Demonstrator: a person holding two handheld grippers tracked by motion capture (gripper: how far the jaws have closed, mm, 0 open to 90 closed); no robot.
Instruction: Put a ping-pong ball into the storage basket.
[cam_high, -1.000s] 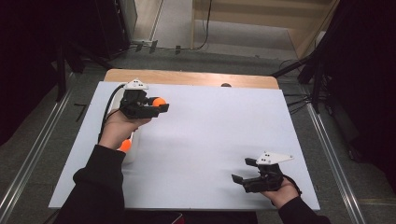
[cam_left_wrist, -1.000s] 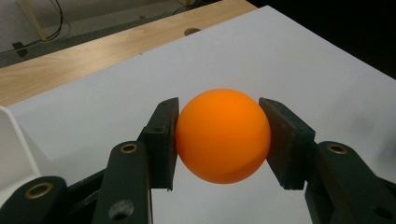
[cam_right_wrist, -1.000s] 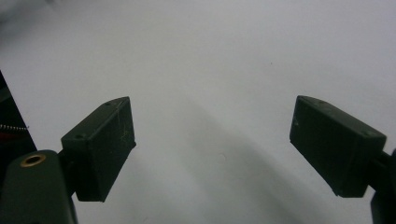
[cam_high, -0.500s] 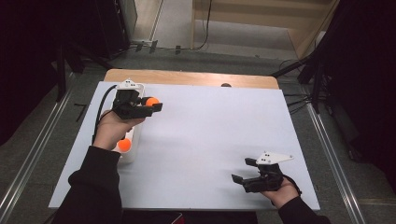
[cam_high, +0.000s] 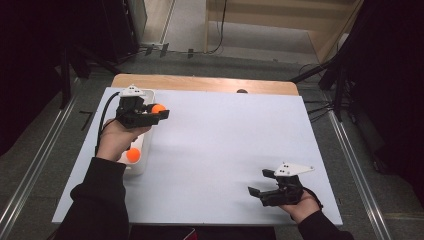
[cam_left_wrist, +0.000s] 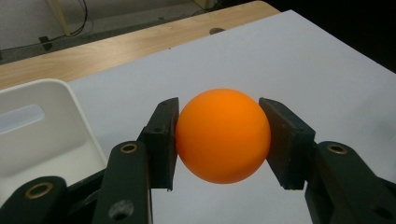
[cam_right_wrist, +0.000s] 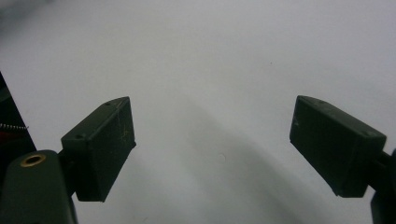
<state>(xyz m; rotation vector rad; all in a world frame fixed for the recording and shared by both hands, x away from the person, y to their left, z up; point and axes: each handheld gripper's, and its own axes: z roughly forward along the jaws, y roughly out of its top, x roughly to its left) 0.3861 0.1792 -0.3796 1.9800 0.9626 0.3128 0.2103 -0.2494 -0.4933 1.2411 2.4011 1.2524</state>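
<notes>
1. White sheet over a wooden table (cam_high: 200, 82), dark room all round, cables on the floor beyond the far edge – that is what I'm working on.
2. I have the left gripper (cam_high: 159, 114) closed on an orange ball (cam_left_wrist: 223, 135), one pad pressing each side at its widest, held clear above the sheet with the far table edge ahead of the jaws.
3. Beside the left jaw, and partly under the hand as the high view shows it, sits a white tray (cam_left_wrist: 42, 135); a second orange ball (cam_high: 132, 155) lies in it, back toward my wrist.
4. The right gripper (cam_high: 257, 186) rests low near the table's near edge, well apart from the left one, jaws spread wide with nothing but bare sheet between them.
5. My guess: the ball is a light, hollow, smooth shell – probably a table-tennis ball. It should weigh almost nothing, yet it can squirt out if the pads sit off its middle, and a hard squeeze may dent it. Gripping across the equator, as now, looks right.
6. The hand hides much of the tray, so I cannot tell whether more balls lie in it.
</notes>
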